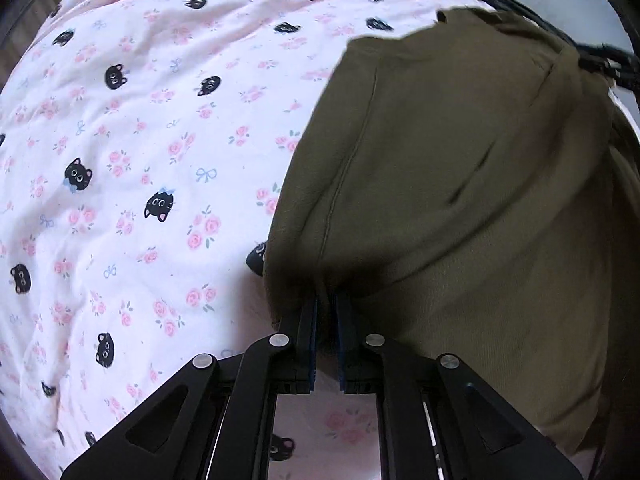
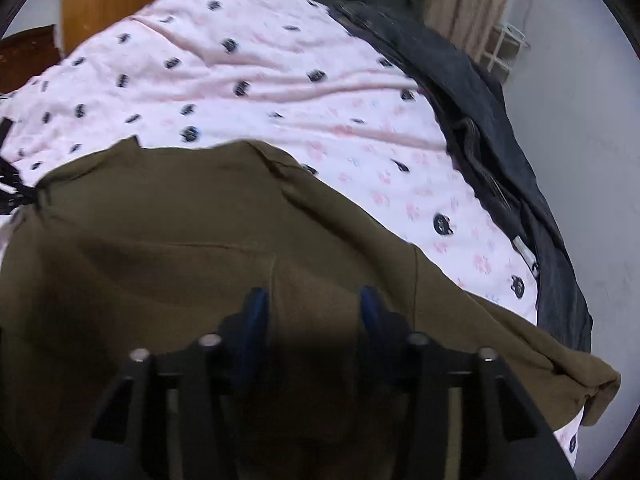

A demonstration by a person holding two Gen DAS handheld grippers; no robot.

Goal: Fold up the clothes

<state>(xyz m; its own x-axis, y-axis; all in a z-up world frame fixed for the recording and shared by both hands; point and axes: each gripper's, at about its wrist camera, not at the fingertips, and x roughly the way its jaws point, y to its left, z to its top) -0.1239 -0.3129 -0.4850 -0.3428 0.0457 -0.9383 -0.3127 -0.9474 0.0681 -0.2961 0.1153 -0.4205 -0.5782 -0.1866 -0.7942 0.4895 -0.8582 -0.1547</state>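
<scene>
While the left gripper (image 1: 327, 300) stays out of the fold proper, its jaws are clenched on a bunched edge of the olive-green garment (image 1: 460, 168), with cloth gathered between the blue pads (image 1: 313, 320). That garment lies spread on the bedsheet (image 1: 132, 128), pink-white with black cat faces and roses, toward the bed's right side in the left wrist view. A dark denim garment (image 2: 492, 128) lies along the bed's far right edge, apart from the olive one.

Right gripper (image 2: 314, 300): jaws released, standing apart over the olive cloth, nothing pinched between them. That view is motion-blurred, so whether the pad tips touch the fabric I cannot tell.

Step in hand, as I judge it: one hem corner secured, second grasp not yet made, so the fold is only being set up.

Next move likely calls for the right jaws to come down onto a matching edge and close, then both hands to lift evenly and carry that edge across. An uneven lift risks dragging the sheet or skewing the fold.
</scene>
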